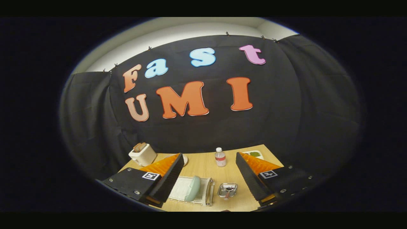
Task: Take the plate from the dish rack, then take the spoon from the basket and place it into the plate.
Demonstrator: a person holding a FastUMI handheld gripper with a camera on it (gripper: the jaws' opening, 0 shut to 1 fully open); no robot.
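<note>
inspector a: the gripper hangs high above the table, fingers spread wide, nothing between them and nothing touched. the pale green plate stands on edge in the white dish rack, below the gap and nearer the left finger.

inspector b: and the spoon?

inspector a: a small metal basket sits just beside the rack, toward the right finger. something lies in it, presumably the spoon, too small to confirm. beyond the fingers stand a clear bottle, a toaster past the left finger, and a white dish with green contents past the right.

inspector b: status of the task?

inspector a: judged not begun; plate in rack, basket undisturbed.

inspector b: hazards?

inspector a: the plate is thin and upright. a descent off its line would set one finger on the rack's wires or end post instead of the rim, and the rack could drag or tip. a shallow pinch on the glazed edge may let it slip on lifting. the basket is close; a wide finger could knock it aside during the plate approach.
</note>
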